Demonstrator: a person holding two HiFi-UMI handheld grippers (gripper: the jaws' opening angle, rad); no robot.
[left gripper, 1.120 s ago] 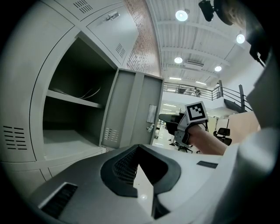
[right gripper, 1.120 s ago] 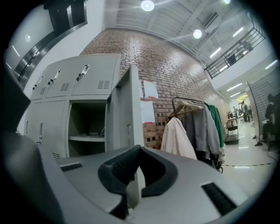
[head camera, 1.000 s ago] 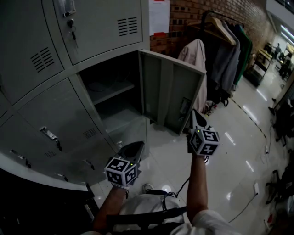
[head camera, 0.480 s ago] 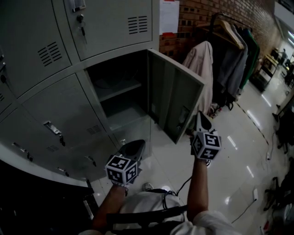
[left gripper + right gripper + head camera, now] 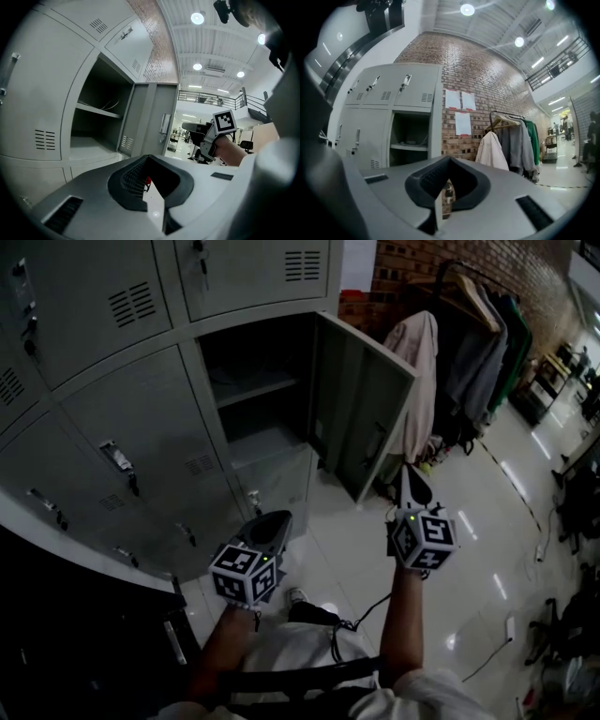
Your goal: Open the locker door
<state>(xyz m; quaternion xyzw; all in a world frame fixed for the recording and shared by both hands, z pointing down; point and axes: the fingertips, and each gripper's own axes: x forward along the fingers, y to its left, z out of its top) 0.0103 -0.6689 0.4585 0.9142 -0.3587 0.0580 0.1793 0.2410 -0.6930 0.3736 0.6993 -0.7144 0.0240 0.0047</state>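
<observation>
Pulled back from locker door (image 5: 361,409) since a second ago, both tongs clear of it. Grey locker bank (image 5: 141,418) ahead, door swung wide, shelf inside exposed. Coat rack (image 5: 469,352) just past door. Left tongs (image 5: 275,523) and right tongs (image 5: 406,474) pressed together, empty.

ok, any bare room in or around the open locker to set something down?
Bare: the locker bottom, under the shelf and left of the open door; also the floor in front of the door. Crowded: something thin lies on the shelf, and coats hang just right of the door.
</observation>
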